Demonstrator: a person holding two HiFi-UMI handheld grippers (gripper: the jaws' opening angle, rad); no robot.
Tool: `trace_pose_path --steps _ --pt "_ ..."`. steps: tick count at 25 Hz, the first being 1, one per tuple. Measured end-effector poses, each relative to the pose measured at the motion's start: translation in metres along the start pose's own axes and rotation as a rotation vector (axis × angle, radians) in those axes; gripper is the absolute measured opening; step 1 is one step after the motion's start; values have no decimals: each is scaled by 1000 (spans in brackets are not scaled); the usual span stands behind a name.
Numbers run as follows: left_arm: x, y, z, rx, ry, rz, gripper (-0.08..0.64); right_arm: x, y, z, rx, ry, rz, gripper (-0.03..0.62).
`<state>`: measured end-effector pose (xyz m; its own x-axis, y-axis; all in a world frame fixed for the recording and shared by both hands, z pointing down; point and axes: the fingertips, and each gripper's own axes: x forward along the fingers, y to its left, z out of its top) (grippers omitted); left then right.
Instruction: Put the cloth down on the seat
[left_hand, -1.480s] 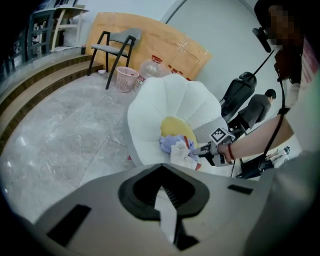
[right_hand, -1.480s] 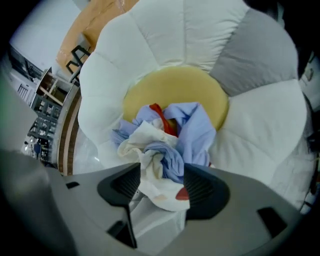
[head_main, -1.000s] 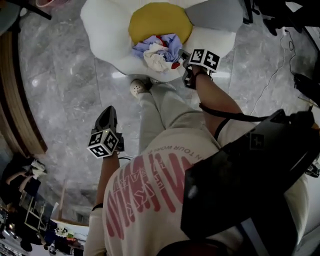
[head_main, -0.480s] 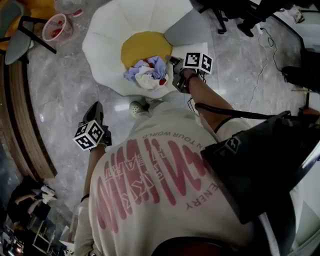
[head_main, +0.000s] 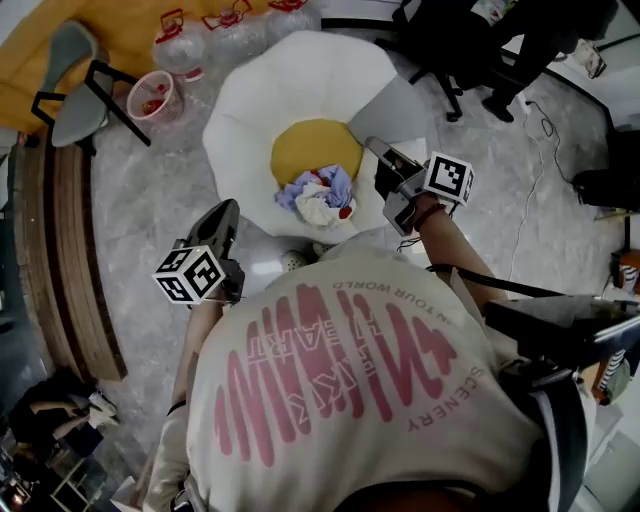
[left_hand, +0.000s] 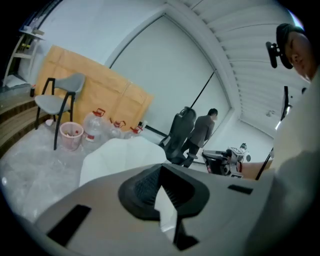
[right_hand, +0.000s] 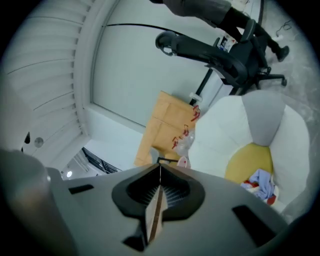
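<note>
An indoor workspace that reads as an open office or lab floor rather than a home. The floor (head_main: 150, 220) is polished grey marble-look stone, with a loose cable (head_main: 525, 200) trailing across it. Black wheeled office chairs (head_main: 440, 40) stand near a large white petal-shaped seat (head_main: 250, 110) with a yellow cushion (head_main: 310, 150). Big water-cooler bottles (head_main: 185, 50), a pink bin (head_main: 152, 97) and a grey chair (head_main: 75, 85) sit against flattened cardboard sheets (left_hand: 100, 95) leaning on a wall. A curved wooden step (head_main: 65, 260) edges one side. The left gripper view shows a white slatted ceiling (left_hand: 250, 65), a person standing (left_hand: 202, 130) and a piece of machinery (left_hand: 227, 160).
</note>
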<state>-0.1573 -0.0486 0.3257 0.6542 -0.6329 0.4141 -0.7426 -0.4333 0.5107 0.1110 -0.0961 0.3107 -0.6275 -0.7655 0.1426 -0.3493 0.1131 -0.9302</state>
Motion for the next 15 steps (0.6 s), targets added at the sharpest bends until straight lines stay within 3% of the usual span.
trace_pose_path --steps 4,9,15 --pt "-2 -15 42 60 -64 -15 11 4 35 32 -50 -108 104 12" --pt "-6 -28 65 130 -104 -40 11 10 57 28 -151 -83 120 11" --pt "-11 -20 67 124 -112 -31 11 12 64 19 -145 -89 149 11"
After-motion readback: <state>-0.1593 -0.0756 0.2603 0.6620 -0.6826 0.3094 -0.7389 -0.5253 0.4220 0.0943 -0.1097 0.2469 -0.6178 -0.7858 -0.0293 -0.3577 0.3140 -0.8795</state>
